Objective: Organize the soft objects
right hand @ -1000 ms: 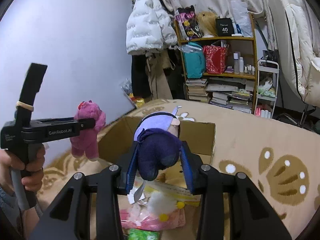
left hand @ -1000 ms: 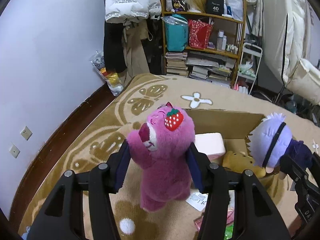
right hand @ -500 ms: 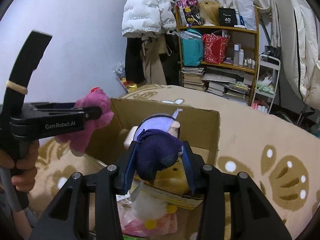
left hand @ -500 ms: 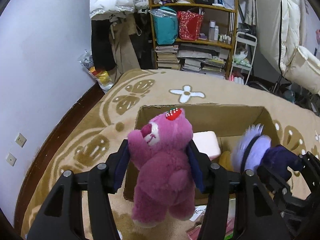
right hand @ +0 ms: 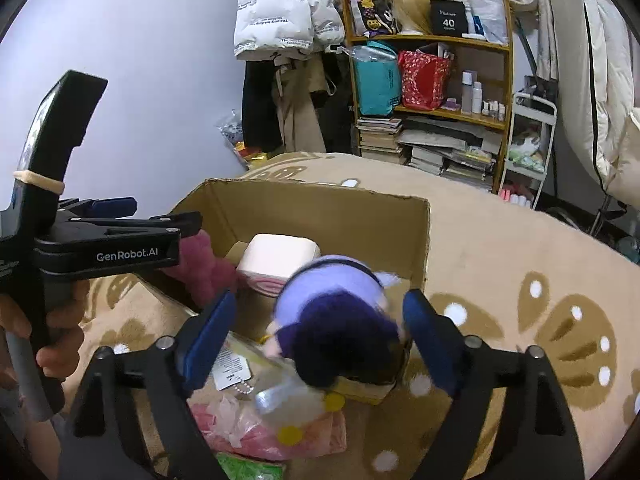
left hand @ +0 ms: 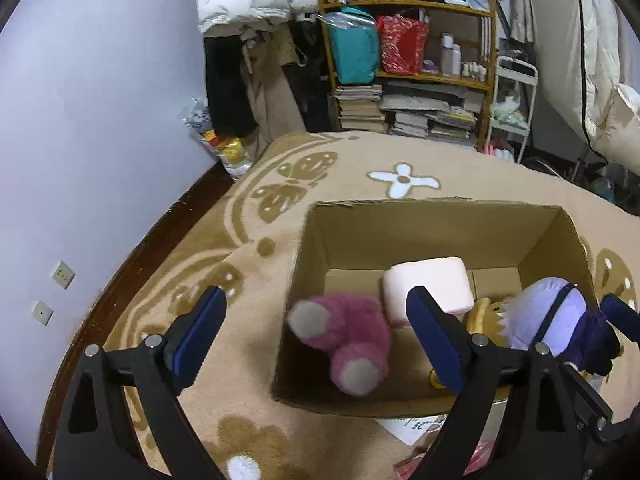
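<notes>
Left tool (left hand: 316, 326): fingers spread wide, gripping nothing; it hangs over the near left corner of the cardboard box (left hand: 360, 228); in the right wrist view it shows at the left (right hand: 132, 220), held by a hand (right hand: 52, 344).

Pink bear (left hand: 344, 340): blurred, bottom and pale feet turned up, inside the box by its left wall, touching neither left finger; just beside the pale pink cushion (left hand: 426, 288); from the right wrist view only a patch of it (right hand: 204, 268) shows behind the left tool.

Right tool (right hand: 320, 344): fingers wide apart, clear of the toy on both sides; it hangs over the near right end of the box (right hand: 320, 204).

Purple doll (right hand: 336, 320): lavender head and dark navy body, blurred, between the right tool's fingers but touched by neither; over the near right corner of the box; whether it rests on anything I cannot tell; in the left wrist view it (left hand: 548, 320) lies at the right end, next to a yellow plush (left hand: 480, 316).

Pale pink cushion: in the box toward the back (right hand: 280, 256), between the bear and the doll.

Rug (left hand: 248, 264): tan with brown butterflies and white flowers; the box stands on it.

In front of the box: a pink plastic bag (right hand: 248, 428), a white tag (right hand: 232, 368) and something green (right hand: 248, 470) lie on the rug.

Behind: a wooden shelf (left hand: 408, 4) with books and bags; a white puffer jacket (right hand: 280, 12) hanging on the wall.
</notes>
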`<state>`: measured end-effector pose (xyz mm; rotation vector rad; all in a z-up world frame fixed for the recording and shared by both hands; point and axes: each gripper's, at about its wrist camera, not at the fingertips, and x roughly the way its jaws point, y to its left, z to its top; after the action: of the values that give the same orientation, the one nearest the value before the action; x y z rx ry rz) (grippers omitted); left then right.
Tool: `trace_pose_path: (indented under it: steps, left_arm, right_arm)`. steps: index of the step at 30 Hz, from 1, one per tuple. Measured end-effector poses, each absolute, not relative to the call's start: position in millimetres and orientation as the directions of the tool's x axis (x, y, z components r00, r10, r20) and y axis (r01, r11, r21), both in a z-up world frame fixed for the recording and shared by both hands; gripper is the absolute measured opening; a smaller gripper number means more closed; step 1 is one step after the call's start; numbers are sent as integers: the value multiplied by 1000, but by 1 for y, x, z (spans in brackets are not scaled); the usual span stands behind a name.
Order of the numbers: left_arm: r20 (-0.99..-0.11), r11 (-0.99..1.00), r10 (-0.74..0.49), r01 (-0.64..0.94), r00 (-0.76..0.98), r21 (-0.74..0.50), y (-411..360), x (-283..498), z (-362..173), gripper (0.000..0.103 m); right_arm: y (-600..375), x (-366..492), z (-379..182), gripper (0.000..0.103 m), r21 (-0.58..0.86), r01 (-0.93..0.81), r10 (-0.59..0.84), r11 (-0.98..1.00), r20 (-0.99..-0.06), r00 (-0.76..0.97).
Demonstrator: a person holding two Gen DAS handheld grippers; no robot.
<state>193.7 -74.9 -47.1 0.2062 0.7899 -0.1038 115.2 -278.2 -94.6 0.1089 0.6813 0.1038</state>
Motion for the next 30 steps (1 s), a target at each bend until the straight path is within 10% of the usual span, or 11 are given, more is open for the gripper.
trace_pose_path:
  steps: [30]
  left_arm:
    - [-784, 992, -7, 100, 621, 71, -28, 83, -31, 98]
  right_arm:
    - [-282, 41, -74, 103, 258, -54, 215, 965, -650, 729]
